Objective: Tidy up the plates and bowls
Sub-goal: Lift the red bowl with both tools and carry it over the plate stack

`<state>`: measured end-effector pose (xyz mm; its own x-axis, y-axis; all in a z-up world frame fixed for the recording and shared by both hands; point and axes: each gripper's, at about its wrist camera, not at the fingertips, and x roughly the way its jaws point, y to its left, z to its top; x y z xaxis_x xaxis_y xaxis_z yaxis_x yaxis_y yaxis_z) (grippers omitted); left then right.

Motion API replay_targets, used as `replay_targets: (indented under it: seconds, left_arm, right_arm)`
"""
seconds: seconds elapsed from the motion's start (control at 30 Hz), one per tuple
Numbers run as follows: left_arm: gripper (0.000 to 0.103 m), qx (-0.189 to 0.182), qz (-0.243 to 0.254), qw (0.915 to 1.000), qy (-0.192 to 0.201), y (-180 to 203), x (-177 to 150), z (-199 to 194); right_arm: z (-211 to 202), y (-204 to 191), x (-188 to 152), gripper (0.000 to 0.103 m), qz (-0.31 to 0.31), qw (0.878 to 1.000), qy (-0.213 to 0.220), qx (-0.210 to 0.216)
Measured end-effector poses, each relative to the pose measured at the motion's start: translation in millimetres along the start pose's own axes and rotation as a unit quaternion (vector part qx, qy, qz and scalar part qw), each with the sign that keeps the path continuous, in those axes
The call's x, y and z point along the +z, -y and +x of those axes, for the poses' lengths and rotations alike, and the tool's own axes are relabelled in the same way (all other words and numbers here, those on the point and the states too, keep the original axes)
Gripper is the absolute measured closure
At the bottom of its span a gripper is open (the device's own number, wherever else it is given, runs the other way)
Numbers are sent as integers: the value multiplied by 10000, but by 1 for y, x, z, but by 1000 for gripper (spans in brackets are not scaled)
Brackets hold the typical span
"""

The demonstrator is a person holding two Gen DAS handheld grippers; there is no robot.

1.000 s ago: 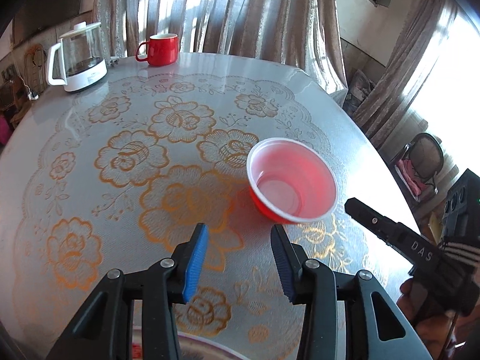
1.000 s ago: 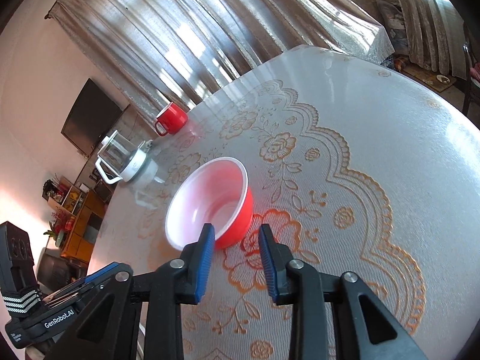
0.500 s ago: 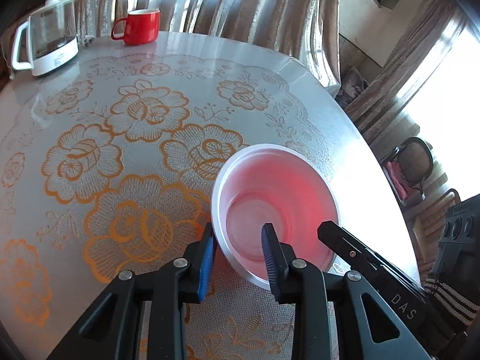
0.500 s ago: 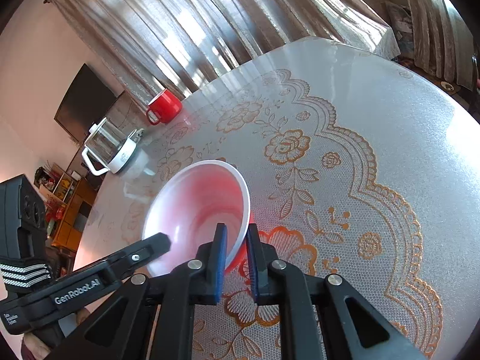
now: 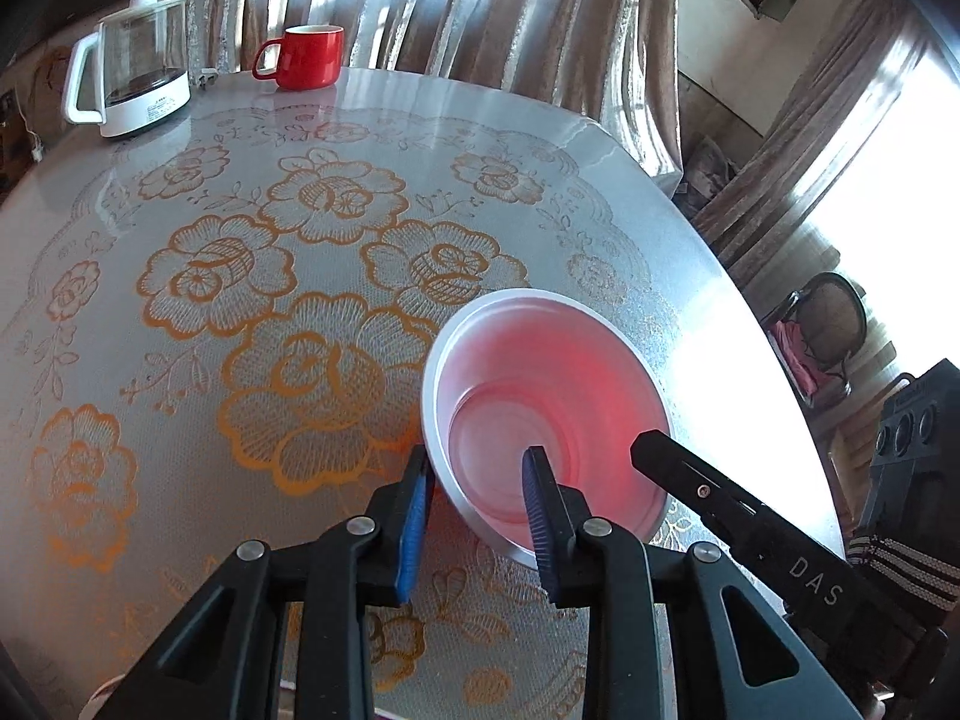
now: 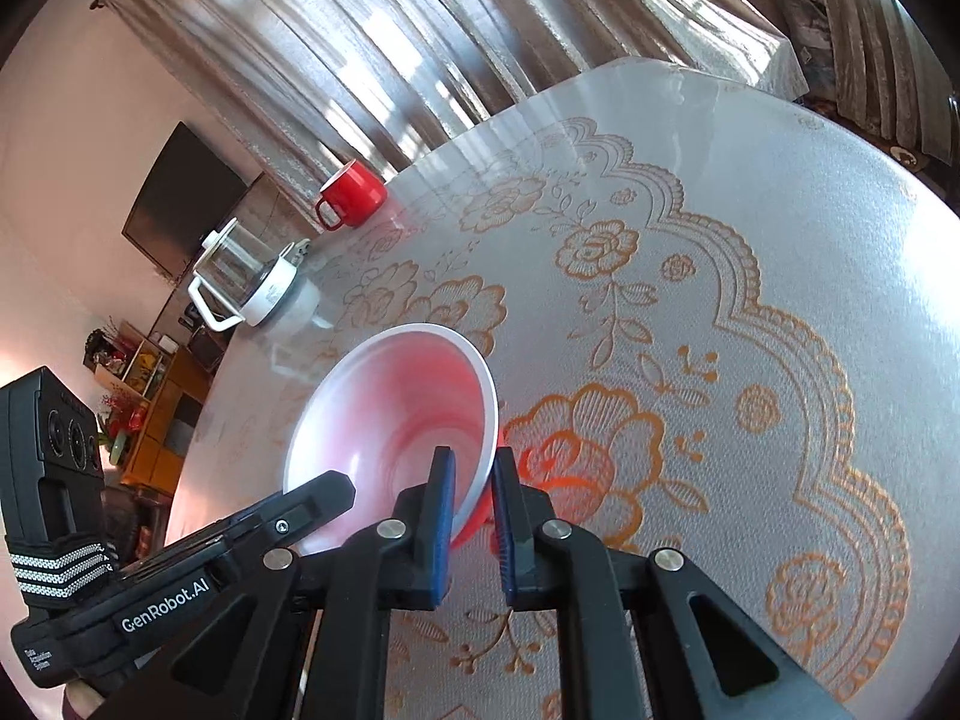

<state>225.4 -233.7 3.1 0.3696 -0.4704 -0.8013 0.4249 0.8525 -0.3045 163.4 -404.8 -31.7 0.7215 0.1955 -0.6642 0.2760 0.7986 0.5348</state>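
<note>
Bowl (image 5: 543, 408): red outside, white inside, tilted on the patterned table (image 5: 180, 228), near edge
Right gripper (image 6: 471, 480): pinching the bowl wall, one finger inside, one outside, for a firm hold
Left gripper (image 5: 477, 480): straddles the opposite rim, fingers spread, no clamp evident
Purpose: likely a two-point hold for lifting

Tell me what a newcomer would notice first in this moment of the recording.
First, the red bowl with its white inside, near the table's right edge, gripped from two sides: the right hand-held gripper is closed on its rim, while the left hand-held gripper straddles the near rim. Next, the tablecloth with orange lace roses. At the far edge stand a red mug and a glass kettle.
</note>
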Motion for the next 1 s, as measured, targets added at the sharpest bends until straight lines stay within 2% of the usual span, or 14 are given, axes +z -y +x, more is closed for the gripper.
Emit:
replay_targets:
  seconds: [1.0]
  left_arm:
    - [73,221,-230,9959,842,-41,-72,-124]
  right_arm:
    - [-33,-89,-54,92,-606,9965,44,573]
